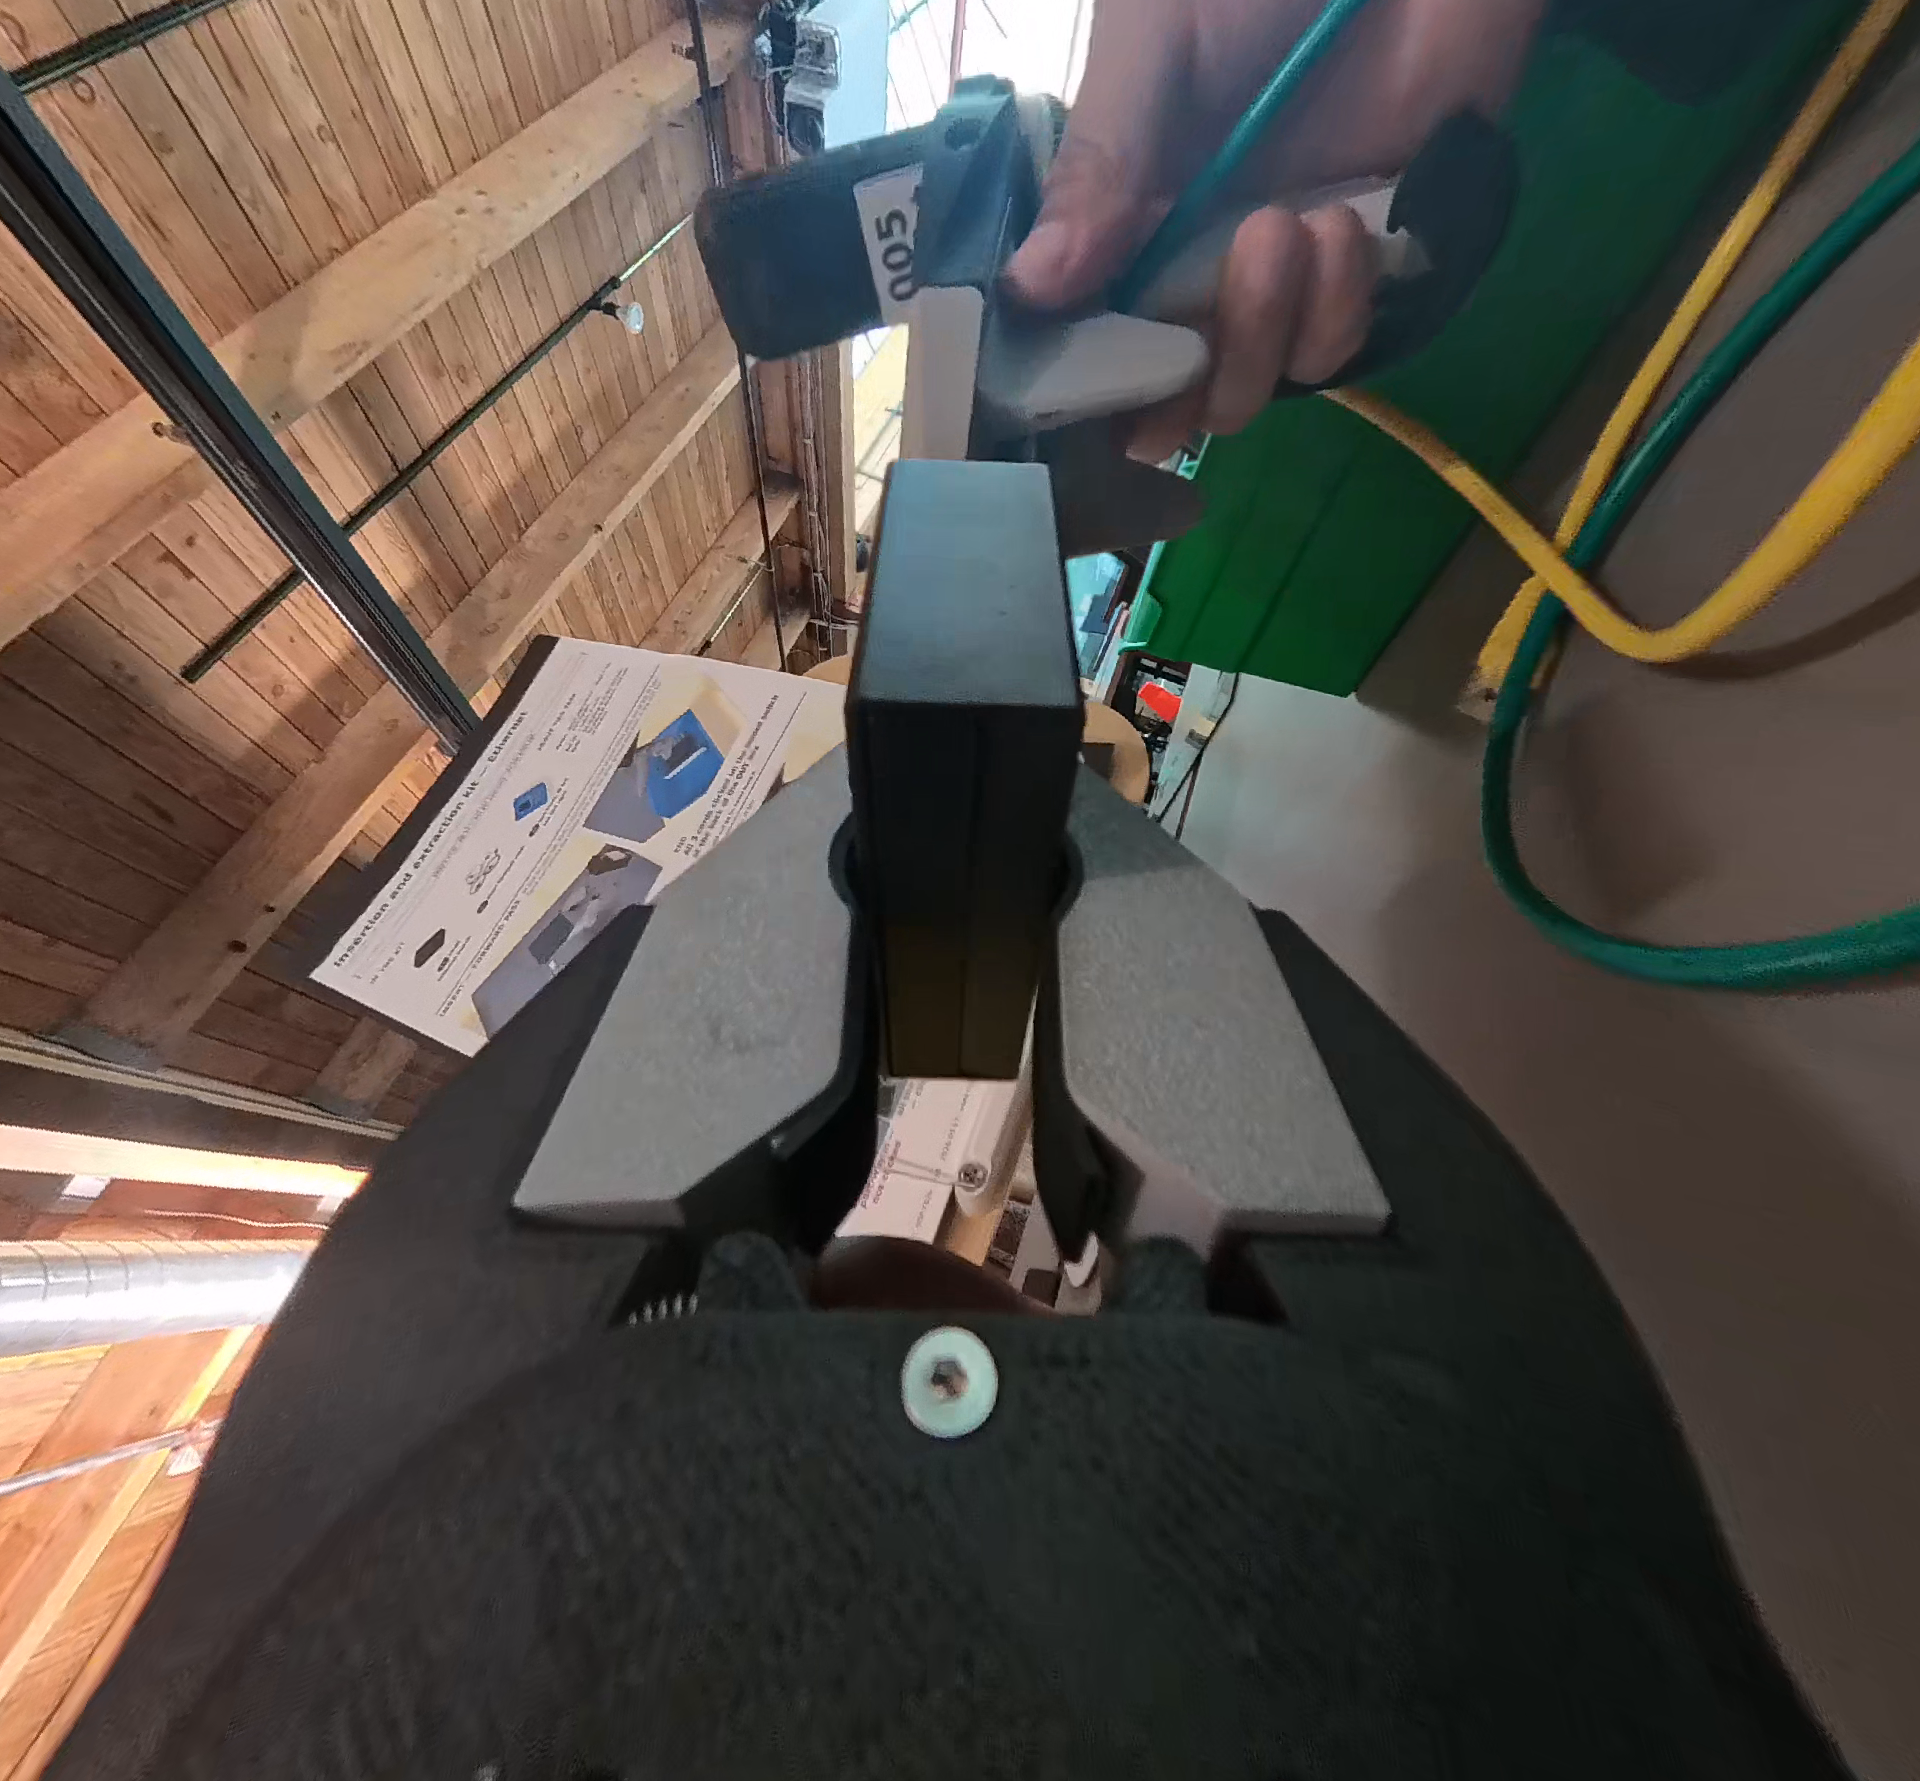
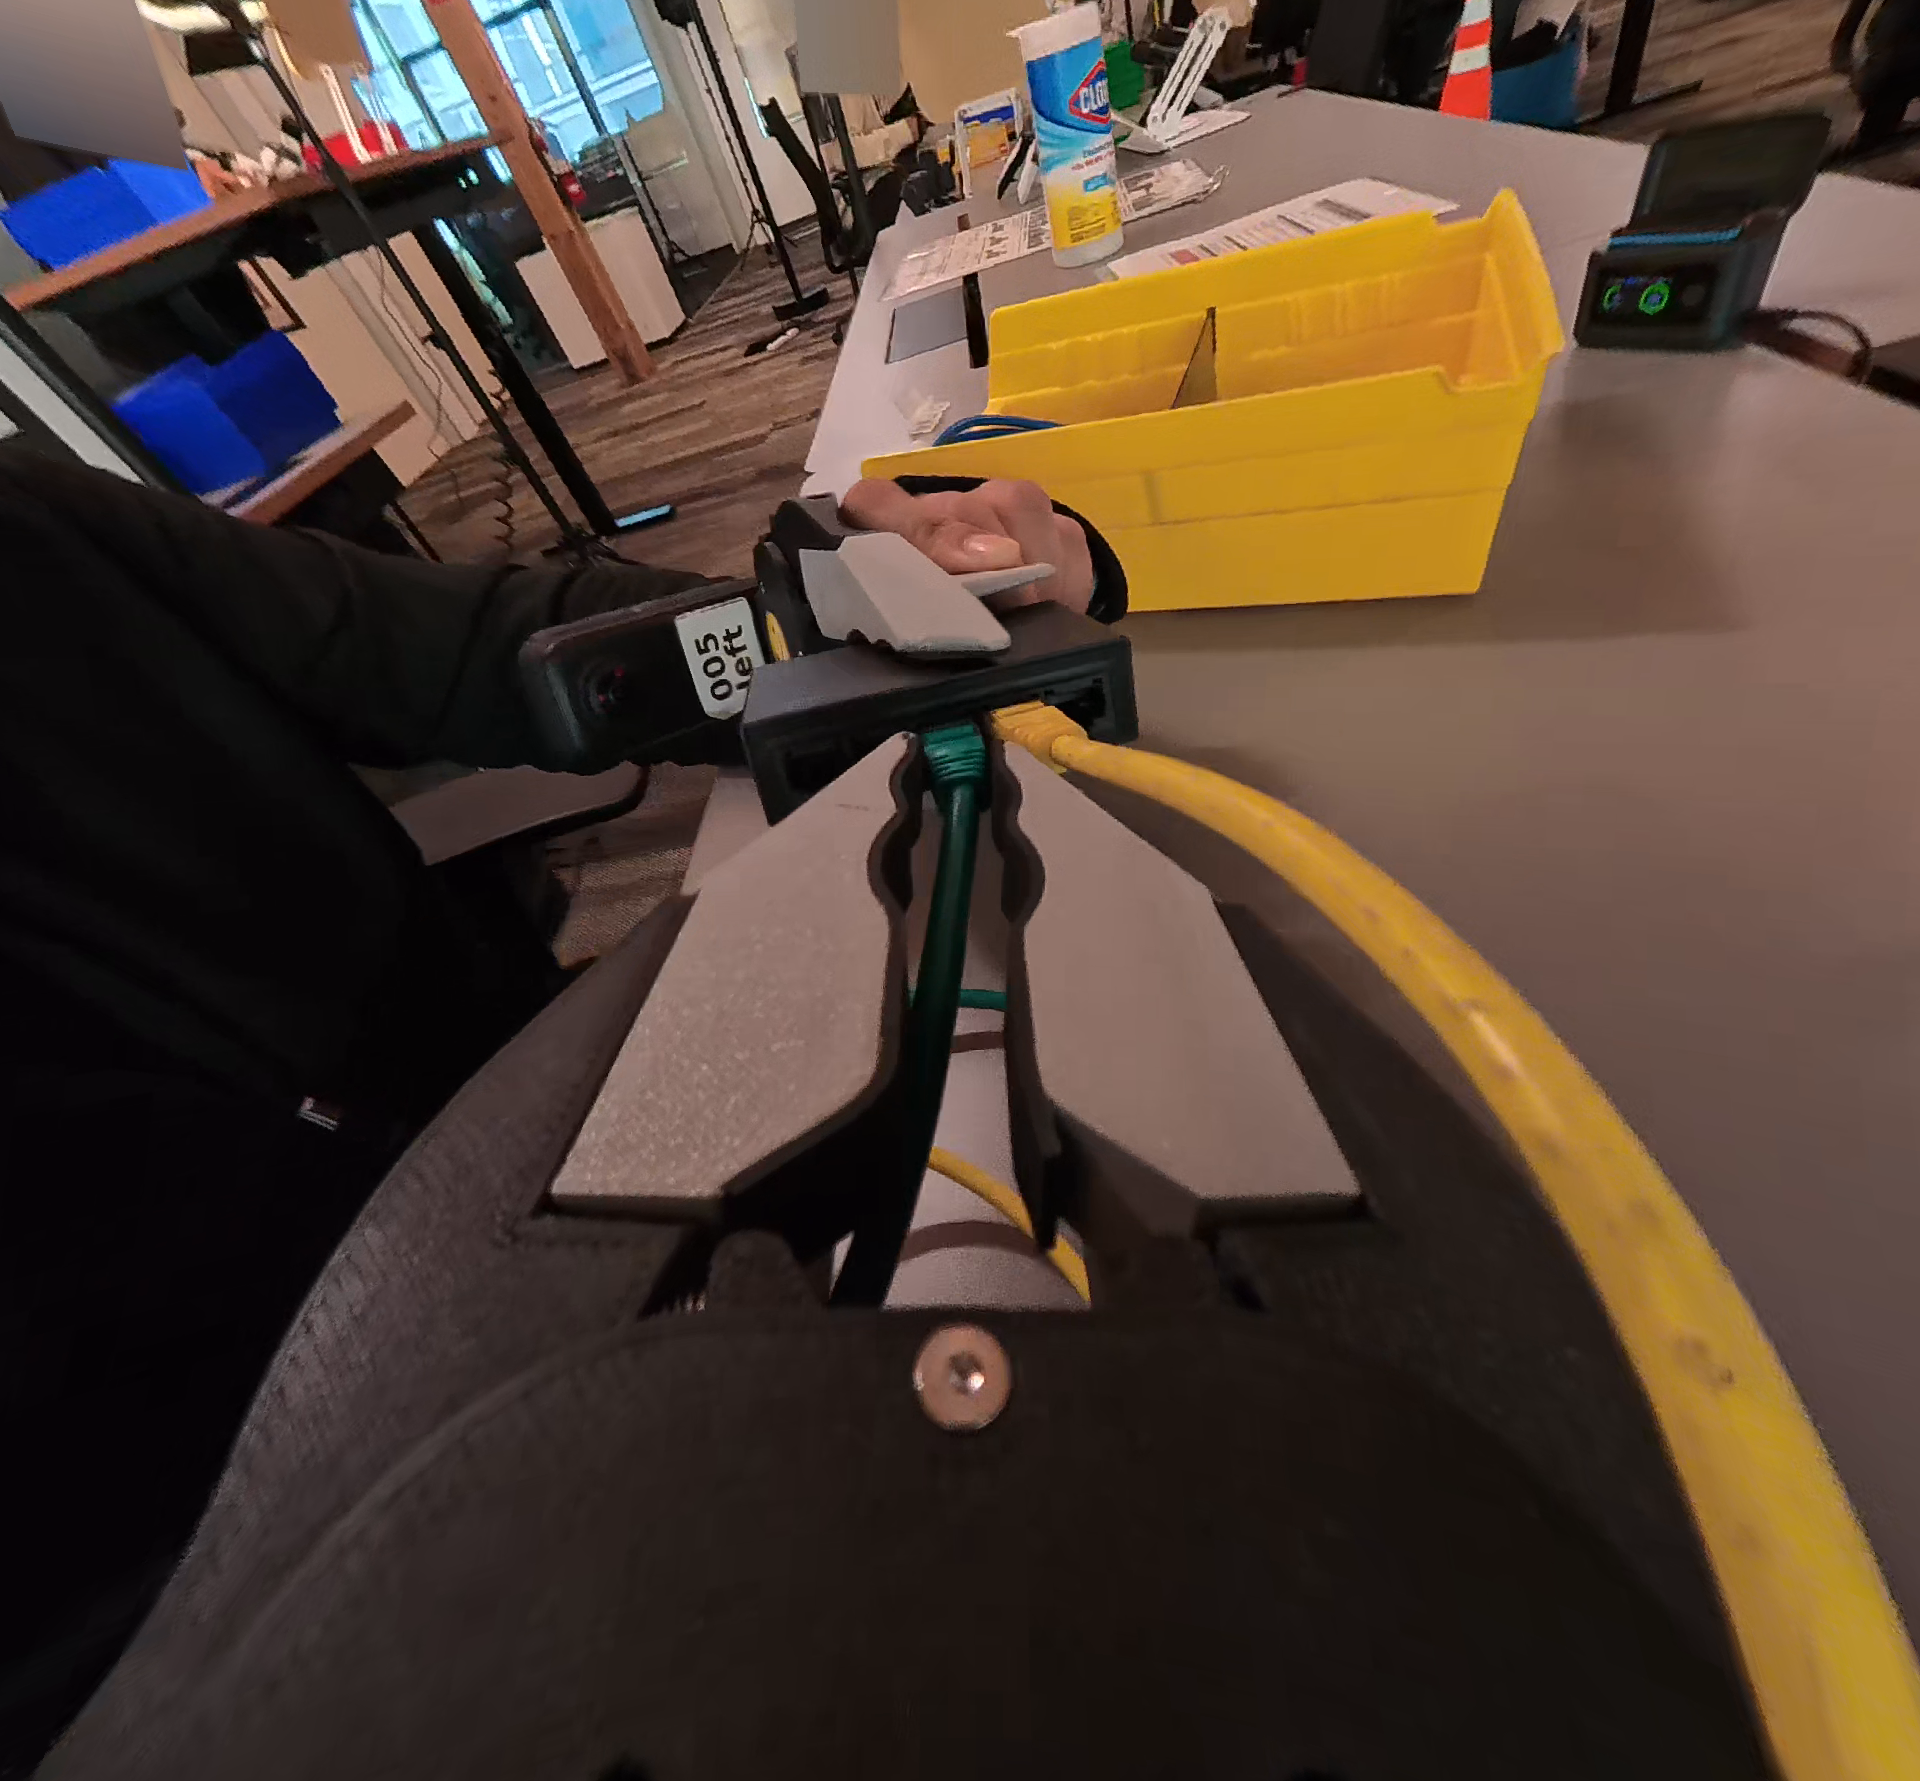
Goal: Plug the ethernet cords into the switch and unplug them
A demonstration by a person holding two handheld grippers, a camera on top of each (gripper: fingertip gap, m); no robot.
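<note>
My left gripper [image 1: 961,796] is shut on the black switch [image 1: 961,630] and holds it by its flat faces. In the right wrist view the switch [image 2: 1039,666] sits at the grey table's edge, with a finger [image 2: 904,604] of the left gripper on top of it. My right gripper [image 2: 951,775] is closed around the green ethernet cord [image 2: 940,952] just behind its plug [image 2: 954,749], which sits in a switch port. The yellow cord [image 2: 1351,890] is plugged into the port beside it. Both cords loop over the table in the left wrist view, green [image 1: 1558,900] and yellow [image 1: 1558,588].
A yellow bin [image 2: 1299,484] stands behind the switch with a blue cord [image 2: 987,427] in it. A wipes canister [image 2: 1075,142], papers and a small black device [image 2: 1704,256] stand farther back. A green bin [image 1: 1455,484] and an instruction sheet [image 1: 582,838] show in the left wrist view. The grippers are tip to tip, or close to it.
</note>
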